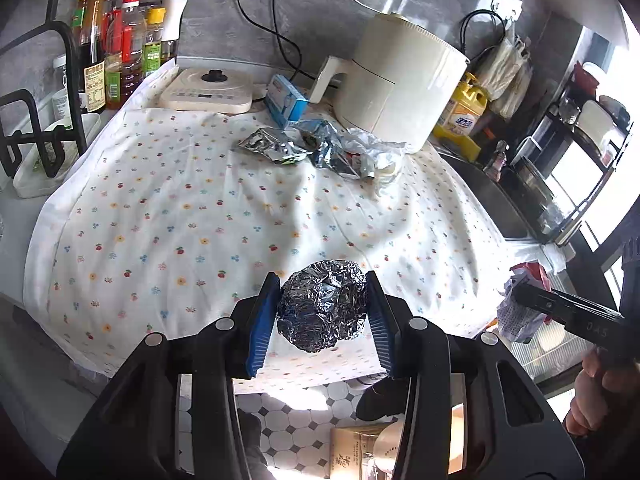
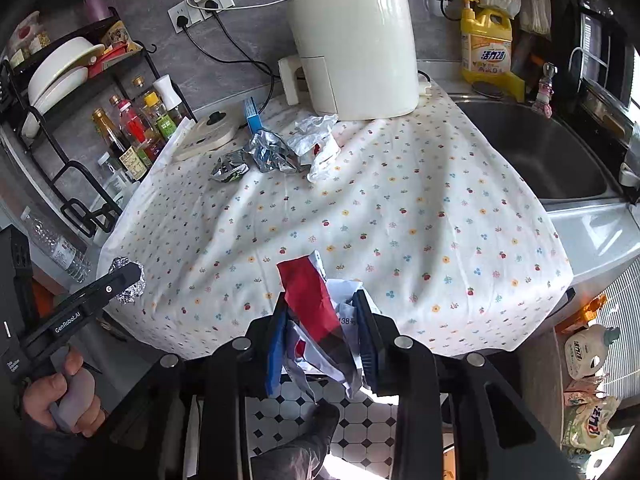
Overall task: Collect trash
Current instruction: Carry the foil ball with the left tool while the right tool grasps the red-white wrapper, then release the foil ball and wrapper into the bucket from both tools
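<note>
The left gripper (image 1: 324,312) has its blue jaws pinching a crumpled foil ball (image 1: 323,306), held above the near edge of the worktop. The right gripper (image 2: 322,338) has its jaws pressed onto a crumpled red-and-white paper wrapper (image 2: 316,312), also raised over that near edge. Beyond both, the flowered cloth (image 2: 400,216) covers the worktop. Far back on it lie more scraps: a flattened foil packet (image 1: 272,146), a crushed silver wrapper (image 1: 332,152) and clear plastic film (image 1: 380,156) touching it. Behind those stands a cream air fryer (image 2: 352,48), with a small blue box (image 1: 286,100) beside it. A steel sink (image 2: 540,152) lies to the right.
</note>
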Tool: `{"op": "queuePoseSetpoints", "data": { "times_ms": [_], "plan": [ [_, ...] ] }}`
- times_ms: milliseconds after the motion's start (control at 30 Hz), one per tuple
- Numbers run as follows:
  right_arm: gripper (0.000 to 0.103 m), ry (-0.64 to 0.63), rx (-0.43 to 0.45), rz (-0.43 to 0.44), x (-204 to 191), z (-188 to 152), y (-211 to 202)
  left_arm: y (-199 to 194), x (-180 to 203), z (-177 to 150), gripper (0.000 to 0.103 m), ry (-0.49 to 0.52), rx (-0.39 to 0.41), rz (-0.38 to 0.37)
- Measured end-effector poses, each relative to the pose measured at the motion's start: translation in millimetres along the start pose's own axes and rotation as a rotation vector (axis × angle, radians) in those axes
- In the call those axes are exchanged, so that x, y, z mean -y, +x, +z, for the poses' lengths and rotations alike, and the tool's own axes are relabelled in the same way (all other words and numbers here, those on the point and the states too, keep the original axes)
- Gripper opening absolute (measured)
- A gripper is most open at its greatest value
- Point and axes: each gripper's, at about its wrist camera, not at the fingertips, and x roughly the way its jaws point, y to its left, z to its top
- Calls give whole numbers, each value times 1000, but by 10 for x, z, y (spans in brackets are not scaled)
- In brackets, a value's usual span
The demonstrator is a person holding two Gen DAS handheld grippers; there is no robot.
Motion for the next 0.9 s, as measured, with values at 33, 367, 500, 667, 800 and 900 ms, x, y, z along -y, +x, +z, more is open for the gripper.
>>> {"op": "queuePoseSetpoints", "data": {
  "times_ms": [33, 367, 500, 667, 800, 900],
  "plan": [
    [31, 15, 5, -9, 85, -66, -74, 4, 114, -34, 43, 16, -8, -13],
    [32, 194, 49, -126, 920, -875, -798, 173, 1346, -468, 43, 210, -123, -197],
    [32, 300, 56, -168, 1246, -1257, -1042, 230, 1816, -713, 43, 298, -180, -277],
    [32, 390, 76, -218, 1508, -1658, -1326, 286, 2290, -1020, 43, 398, -251, -349],
    [34, 437, 79, -248, 1685, -1945, -1507, 339, 2555, -1262, 43, 440, -303, -378],
    [47, 460, 66, -264, 1793, -2160, -1592, 341, 2727, -1451, 43, 458, -328, -407]
  ]
}}
